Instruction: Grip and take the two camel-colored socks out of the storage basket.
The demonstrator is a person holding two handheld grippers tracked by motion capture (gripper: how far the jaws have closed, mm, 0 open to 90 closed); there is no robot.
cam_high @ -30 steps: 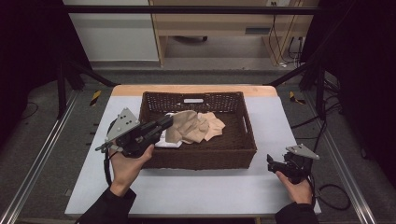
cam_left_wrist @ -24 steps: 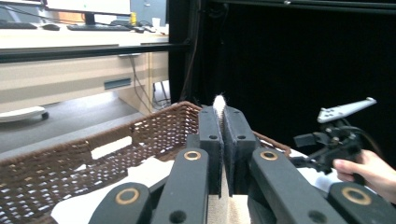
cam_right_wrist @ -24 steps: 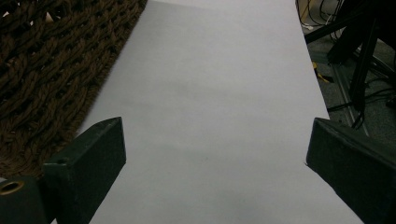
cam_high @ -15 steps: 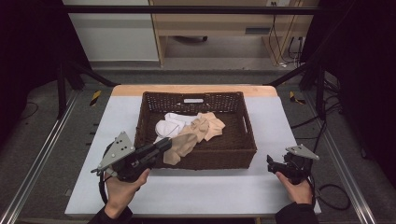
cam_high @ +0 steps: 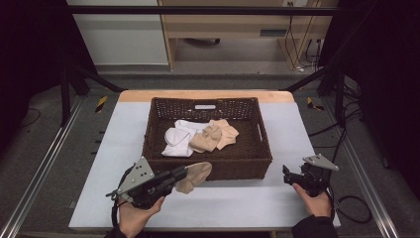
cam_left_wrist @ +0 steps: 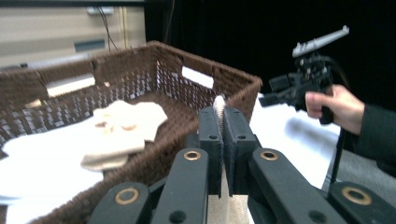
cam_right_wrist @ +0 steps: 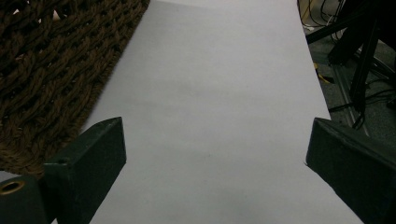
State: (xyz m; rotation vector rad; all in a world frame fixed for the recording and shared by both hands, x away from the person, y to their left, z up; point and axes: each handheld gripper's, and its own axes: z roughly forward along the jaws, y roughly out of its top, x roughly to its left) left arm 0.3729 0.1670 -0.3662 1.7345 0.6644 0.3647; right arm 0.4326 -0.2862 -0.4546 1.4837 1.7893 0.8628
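At lower left of the high view, the left gripper (cam_high: pixel 182 174) is clamped on a soft beige fabric sock (cam_high: pixel 194 174), which hangs outside the near wall of the rectangular dark brown woven wicker basket (cam_high: pixel 213 166). Inside the basket lie a white sock (cam_high: pixel 179 140) and crumpled beige socks (cam_high: pixel 214 135). At lower right, the right gripper (cam_high: pixel 286 173) rests on the smooth white tabletop (cam_high: pixel 292 129), jaws spread wide, holding nothing.

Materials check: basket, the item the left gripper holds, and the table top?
Basket: dark brown woven wicker or rattan-like strands, matte; the weave and open lattice walls show, though it may be synthetic. Beige sock pinched in the left gripper: soft knit fabric, limp and drooping, likely cotton blend. Table top: smooth pale grey-white sheet, matte, over a wood-look board edge at the far side.
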